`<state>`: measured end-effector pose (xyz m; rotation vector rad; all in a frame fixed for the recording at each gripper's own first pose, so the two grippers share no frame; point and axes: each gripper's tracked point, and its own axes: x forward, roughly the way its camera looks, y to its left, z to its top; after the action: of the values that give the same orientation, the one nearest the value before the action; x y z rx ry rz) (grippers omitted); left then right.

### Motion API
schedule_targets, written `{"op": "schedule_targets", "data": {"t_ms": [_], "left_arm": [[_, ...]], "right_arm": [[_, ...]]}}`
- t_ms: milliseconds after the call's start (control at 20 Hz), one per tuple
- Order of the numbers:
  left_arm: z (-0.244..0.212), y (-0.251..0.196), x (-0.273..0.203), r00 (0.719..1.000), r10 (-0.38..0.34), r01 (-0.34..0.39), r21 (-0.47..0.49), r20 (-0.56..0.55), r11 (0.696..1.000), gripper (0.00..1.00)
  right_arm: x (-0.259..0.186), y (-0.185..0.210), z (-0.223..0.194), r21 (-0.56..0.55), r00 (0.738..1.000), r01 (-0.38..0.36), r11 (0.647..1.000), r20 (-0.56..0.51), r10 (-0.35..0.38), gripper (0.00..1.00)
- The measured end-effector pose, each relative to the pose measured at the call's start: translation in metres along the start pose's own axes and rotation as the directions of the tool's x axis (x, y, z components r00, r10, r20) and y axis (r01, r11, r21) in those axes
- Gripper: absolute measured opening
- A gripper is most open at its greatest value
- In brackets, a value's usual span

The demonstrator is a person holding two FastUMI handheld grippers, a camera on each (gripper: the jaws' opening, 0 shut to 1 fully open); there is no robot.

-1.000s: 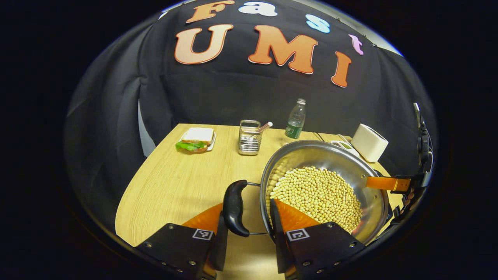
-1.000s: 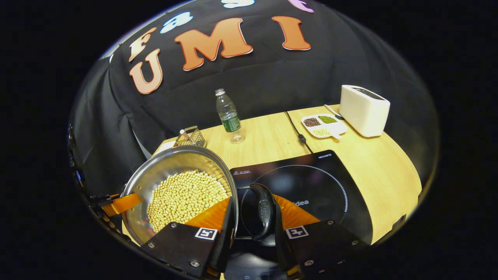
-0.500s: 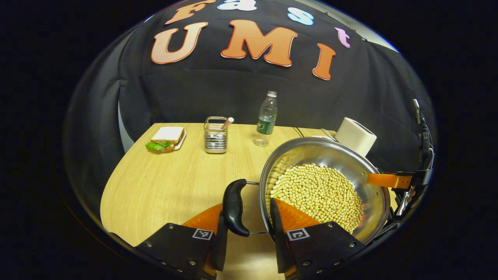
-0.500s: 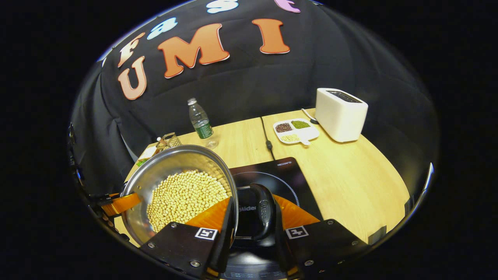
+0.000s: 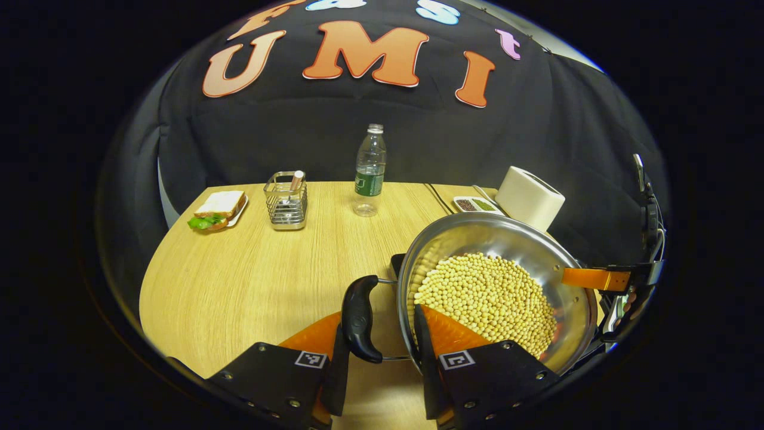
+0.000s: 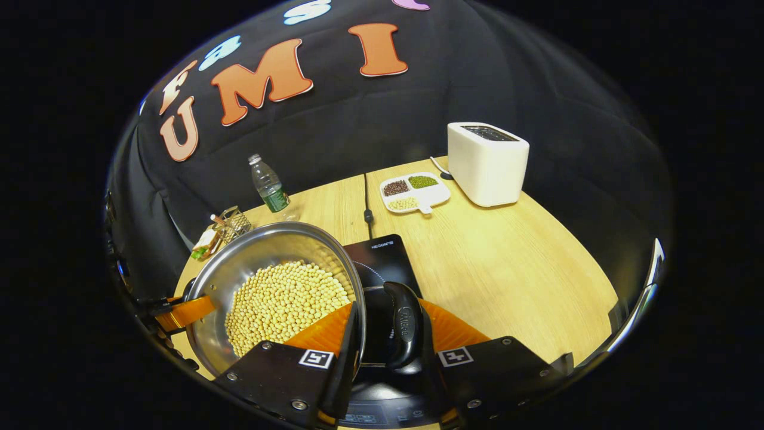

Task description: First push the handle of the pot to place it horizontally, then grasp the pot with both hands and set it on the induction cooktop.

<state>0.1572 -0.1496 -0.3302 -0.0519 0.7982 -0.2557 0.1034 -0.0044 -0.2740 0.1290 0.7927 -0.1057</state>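
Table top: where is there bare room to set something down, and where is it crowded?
Free: the wooden table in front of the sandwich and wire caddy, and the stretch in front of the toaster. Crowded: the back edge with water bottle and bean tray, plus the cooktop.

**Pot swings over the cooktop**

Compared with a second ago, the pot (image 6: 268, 286) now covers most of the induction cooktop (image 6: 382, 257). In the left gripper view, the bottle (image 5: 369, 170), wire caddy (image 5: 286, 200) and sandwich (image 5: 216, 209) slide leftward; the toaster (image 6: 487, 162) sits nearer centre in the right gripper view.
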Motion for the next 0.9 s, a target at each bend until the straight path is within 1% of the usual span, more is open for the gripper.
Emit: {"op": "schedule_targets", "data": {"t_ms": [100, 150, 250, 400, 450, 550, 600, 650, 700, 750, 800, 850, 900], "left_arm": [[-0.002, -0.008, 0.008, 1.0, 0.0, 0.0, 0.001, -0.009, 1.0, 0.53], [-0.003, -0.011, 0.014, 1.0, 0.0, 0.0, 0.004, -0.011, 1.0, 0.54], [-0.003, -0.02, 0.023, 1.0, 0.002, -0.002, 0.013, -0.011, 1.0, 0.53], [-0.005, -0.03, 0.03, 1.0, 0.004, -0.004, 0.021, -0.02, 1.0, 0.53], [-0.002, -0.032, 0.032, 1.0, 0.004, -0.004, 0.022, -0.01, 1.0, 0.51], [-0.004, -0.034, 0.029, 1.0, 0.002, -0.002, 0.029, -0.006, 1.0, 0.53], [-0.005, -0.033, 0.026, 1.0, -0.002, 0.002, 0.024, -0.002, 1.0, 0.53], [-0.006, -0.032, 0.026, 1.0, -0.008, 0.008, 0.009, -0.001, 1.0, 0.52], [-0.006, -0.031, 0.026, 1.0, -0.017, 0.017, -0.007, -0.001, 1.0, 0.55], [-0.006, -0.033, 0.022, 1.0, -0.024, 0.024, -0.01, 0.006, 1.0, 0.53], [0.0, -0.03, 0.017, 0.999, -0.014, 0.014, 0.008, 0.03, 1.0, 0.58], [0.008, -0.031, 0.011, 0.998, -0.009, 0.008, 0.029, 0.061, 1.0, 0.61], [0.019, -0.028, 0.0, 0.996, 0.006, -0.011, 0.05, 0.09, 0.999, 0.59]], "right_arm": [[0.001, -0.01, 0.001, 0.005, 1.0, 0.004, 1.0, -0.001, -0.004, 0.49], [0.002, -0.013, 0.0, 0.009, 1.0, 0.005, 1.0, -0.002, -0.005, 0.49], [0.004, -0.021, -0.003, 0.015, 1.0, 0.005, 1.0, -0.01, -0.005, 0.49], [0.007, -0.03, -0.007, 0.023, 1.0, 0.005, 1.0, -0.027, -0.004, 0.49], [0.007, -0.032, -0.005, 0.03, 1.0, 0.003, 1.0, -0.017, -0.003, 0.49], [0.008, -0.034, -0.005, 0.03, 1.0, 0.004, 1.0, -0.018, -0.003, 0.51], [0.009, -0.035, -0.005, 0.028, 1.0, 0.005, 1.0, -0.022, -0.004, 0.47], [0.008, -0.035, -0.004, 0.029, 1.0, 0.003, 1.0, -0.017, -0.002, 0.53], [0.008, -0.033, -0.002, 0.036, 1.0, -0.003, 0.999, -0.012, 0.003, 0.6], [0.006, -0.031, 0.001, 0.043, 1.0, -0.014, 0.999, -0.002, 0.014, 0.6], [0.003, -0.029, 0.005, 0.04, 1.0, -0.021, 0.999, 0.011, 0.02, 0.61], [0.002, -0.028, 0.006, 0.027, 1.0, -0.019, 0.999, 0.019, 0.018, 0.69], [-0.001, -0.028, 0.008, 0.015, 1.0, -0.015, 1.0, 0.026, 0.014, 0.74]]}}
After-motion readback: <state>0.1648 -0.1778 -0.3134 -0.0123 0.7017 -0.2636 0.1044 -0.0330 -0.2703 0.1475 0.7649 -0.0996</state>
